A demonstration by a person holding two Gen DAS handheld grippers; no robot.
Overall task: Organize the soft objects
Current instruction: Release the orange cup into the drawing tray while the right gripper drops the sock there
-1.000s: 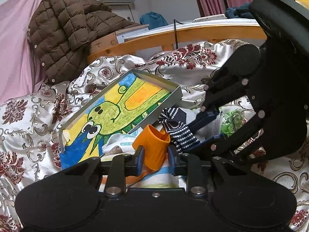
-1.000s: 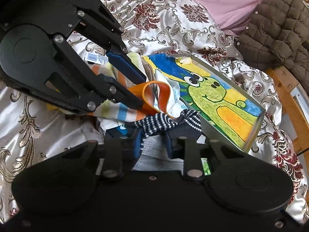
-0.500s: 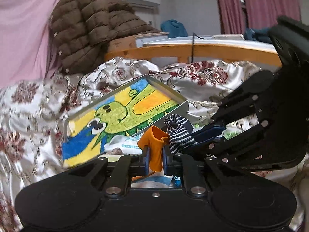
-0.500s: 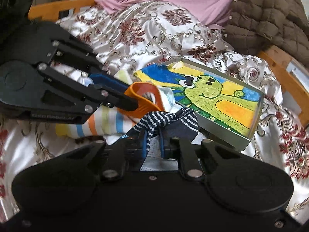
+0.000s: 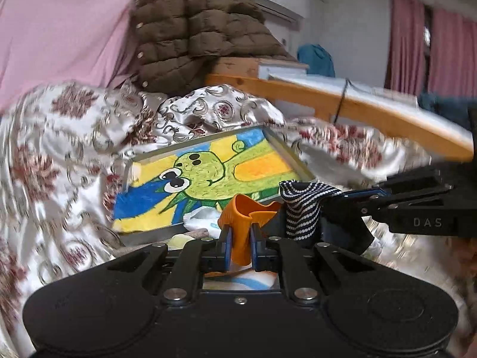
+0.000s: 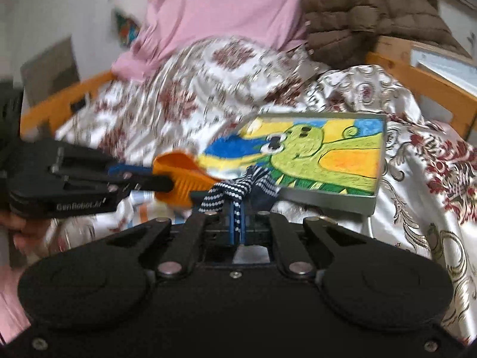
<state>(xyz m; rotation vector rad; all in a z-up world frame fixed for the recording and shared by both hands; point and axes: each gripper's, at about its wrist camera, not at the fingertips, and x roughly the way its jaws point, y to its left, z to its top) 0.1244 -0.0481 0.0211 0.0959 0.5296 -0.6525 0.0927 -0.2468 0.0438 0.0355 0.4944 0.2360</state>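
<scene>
My left gripper is shut on an orange sock, lifted above the bed. It also shows in the right wrist view, held by the left gripper. My right gripper is shut on a navy and white striped sock. The striped sock and right gripper show at right in the left wrist view. A shallow metal tray with a green dinosaur picture lies on the bed just beyond both socks.
A floral satin bedspread covers the bed. A striped cloth lies under the grippers. A brown quilted jacket and pink sheet hang behind. The wooden bed rail runs at the back right.
Both grippers closed on their socks and lifted them off the pile. Both views tilted up and swung, with motion blur now.
</scene>
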